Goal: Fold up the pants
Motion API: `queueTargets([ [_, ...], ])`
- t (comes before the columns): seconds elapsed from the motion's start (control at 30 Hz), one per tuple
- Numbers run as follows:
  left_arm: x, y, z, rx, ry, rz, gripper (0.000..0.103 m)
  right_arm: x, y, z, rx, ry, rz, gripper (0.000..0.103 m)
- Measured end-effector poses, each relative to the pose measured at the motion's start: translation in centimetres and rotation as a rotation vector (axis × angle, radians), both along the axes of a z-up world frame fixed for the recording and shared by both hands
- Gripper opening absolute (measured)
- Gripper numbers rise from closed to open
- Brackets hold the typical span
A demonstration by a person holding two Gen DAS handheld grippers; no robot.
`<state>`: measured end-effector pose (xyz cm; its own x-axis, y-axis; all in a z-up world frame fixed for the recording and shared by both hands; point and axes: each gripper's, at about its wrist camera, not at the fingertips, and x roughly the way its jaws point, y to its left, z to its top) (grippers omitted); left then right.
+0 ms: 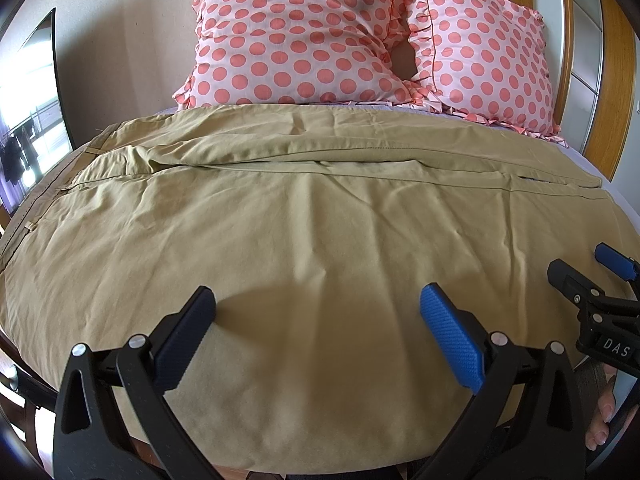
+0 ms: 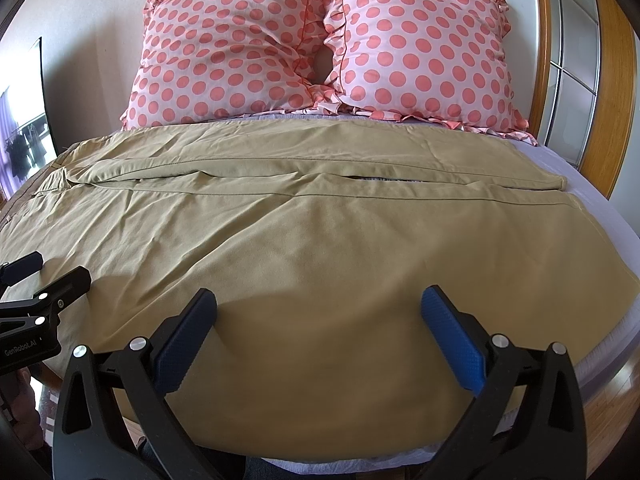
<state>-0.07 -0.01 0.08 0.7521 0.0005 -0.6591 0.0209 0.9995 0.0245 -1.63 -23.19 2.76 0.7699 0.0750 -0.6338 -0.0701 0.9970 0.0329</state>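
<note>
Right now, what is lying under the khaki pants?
The pants lie spread on a bed with a lilac sheet, visible only at the right edge and by the pillows. A small gap between the legs shows something pale. Everything else under them is covered.

1. The left gripper (image 1: 318, 334) has a black plastic frame with two wedge-shaped arms, each pierced by a triangular cut-out.
2. Round silver screws (image 1: 136, 341) sit at its joints.
3. Its fingers (image 1: 452, 340) carry ribbed rubber pads; one looks bright blue, the other dark navy in shadow.
4. The right gripper (image 2: 319, 334) has the same build: black frame, silver screws, blue ribbed pads.
5. White letters "DAS" mark its body in the left view.
6. White lettering "GenRobot.AI" marks the left gripper's body in the right view.
7. Bare fingertips (image 1: 600, 420) with pale nails show at the lower right edge.
</note>
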Motion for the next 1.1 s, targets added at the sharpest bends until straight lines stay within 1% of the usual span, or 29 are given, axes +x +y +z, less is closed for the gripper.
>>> queueTargets([
  [0.3, 0.0, 0.0, 0.0, 0.000, -0.002, 0.000, 0.101, 0.1, 0.0, 0.0, 0.000, -0.002, 0.000, 0.102],
  [0.33, 0.1, -0.1, 0.8, 0.000, -0.003, 0.000, 0.101, 0.1, 0.0, 0.0, 0.000, -0.001, 0.001, 0.102],
  [0.53, 0.2, -0.2, 0.8, 0.000, -0.001, 0.001, 0.101, 0.1, 0.0, 0.0, -0.001, -0.001, 0.003, 0.102],
  [0.6, 0.2, 0.0, 1.1, 0.000, 0.002, 0.000, 0.101, 0.1, -0.2, 0.5, -0.001, -0.001, 0.006, 0.102],
  [0.67, 0.2, 0.0, 0.8, 0.001, 0.000, 0.000, 0.101, 0.4, -0.2, 0.7, -0.003, 0.009, 0.017, 0.102],
  [0.7, 0.2, 0.0, 0.9, 0.002, 0.000, -0.001, 0.101, 0.7, -0.3, 0.9, 0.000, 0.031, 0.026, 0.102],
  [0.73, 0.3, 0.1, 0.9, 0.000, 0.006, -0.007, 0.101, 1.0, -0.6, 1.2, 0.005, 0.053, 0.020, 0.102],
  [0.77, 0.2, 0.2, 0.7, -0.004, 0.014, -0.014, 0.101, 1.3, -1.2, 1.8, 0.015, 0.057, 0.012, 0.102],
  [0.83, 0.1, 0.5, 1.0, -0.006, 0.023, -0.020, 0.101, 3.0, -3.4, 4.5, 0.032, 0.029, -0.017, 0.102],
  [0.9, 0.2, 0.9, 1.3, 0.008, 0.003, -0.009, 0.101, 5.5, -6.1, 7.2, 0.026, -0.001, -0.091, 0.102],
  [0.97, 0.2, 1.1, 1.6, 0.004, -0.021, -0.010, 0.101, 8.7, -8.4, 8.6, 0.028, 0.017, -0.166, 0.102],
  [1.03, 0.5, 1.4, 1.9, -0.024, -0.036, -0.020, 0.101, 14.0, -11.4, 9.1, 0.051, 0.072, -0.267, 0.102],
  [1.07, 0.5, 1.5, 2.1, -0.036, -0.039, -0.025, 0.101, 17.5, -13.1, 8.8, 0.066, 0.118, -0.330, 0.099],
  [1.1, 0.6, 1.7, 2.2, -0.050, -0.043, -0.033, 0.101, 19.8, -14.4, 8.4, 0.075, 0.151, -0.378, 0.086],
])
